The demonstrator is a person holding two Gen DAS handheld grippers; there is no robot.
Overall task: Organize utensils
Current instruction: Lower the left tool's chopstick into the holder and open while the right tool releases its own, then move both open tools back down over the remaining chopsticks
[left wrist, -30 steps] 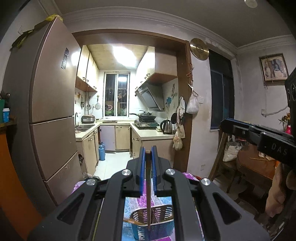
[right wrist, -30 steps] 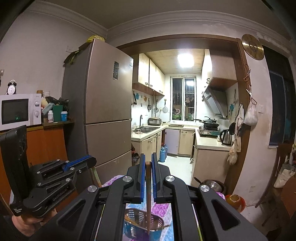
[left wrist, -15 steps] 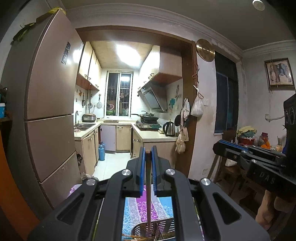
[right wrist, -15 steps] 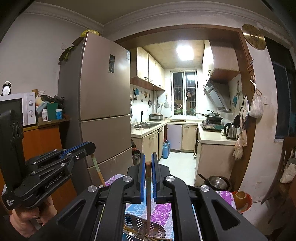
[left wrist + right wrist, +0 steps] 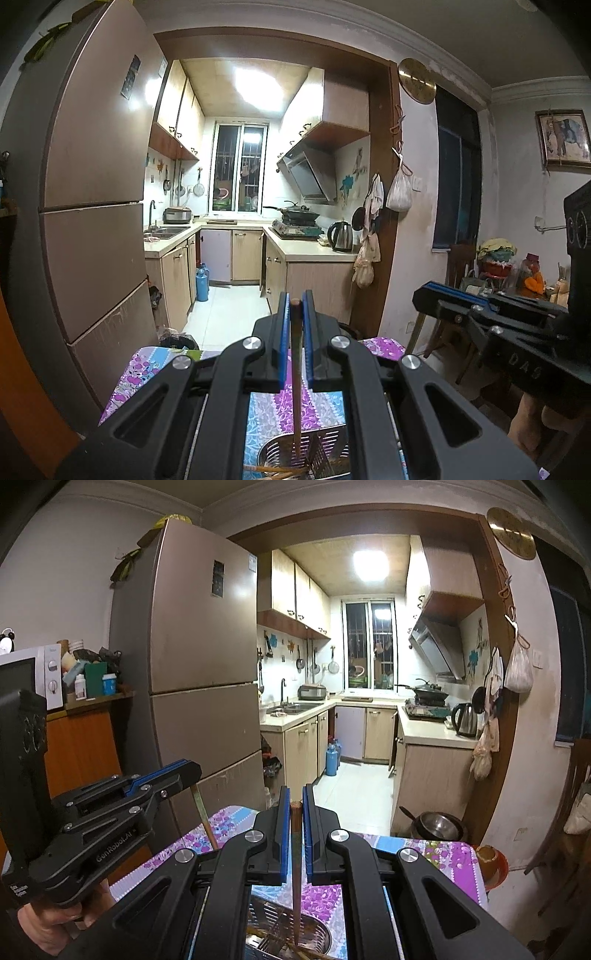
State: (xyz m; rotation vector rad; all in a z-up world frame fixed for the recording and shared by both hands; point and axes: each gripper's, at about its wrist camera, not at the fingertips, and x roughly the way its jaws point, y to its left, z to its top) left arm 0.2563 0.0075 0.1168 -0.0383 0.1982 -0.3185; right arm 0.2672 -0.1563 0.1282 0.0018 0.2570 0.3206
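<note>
Pinching chopstick (image 5: pixel 295 369) upright: left claw (image 5: pixel 295 306) | right claw (image 5: pixel 296 805) likewise | tips inside holder (image 5: pixel 325 448)

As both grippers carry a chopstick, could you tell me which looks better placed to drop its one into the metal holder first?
Probably the left gripper: its chopstick tip hangs inside the holder, while the right chopstick ends near the rim.

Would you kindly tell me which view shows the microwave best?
The right wrist view: the microwave stands at the left edge, its dial panel plain, though the left gripper covers its lower corner. The left wrist view shows none of it.
</note>
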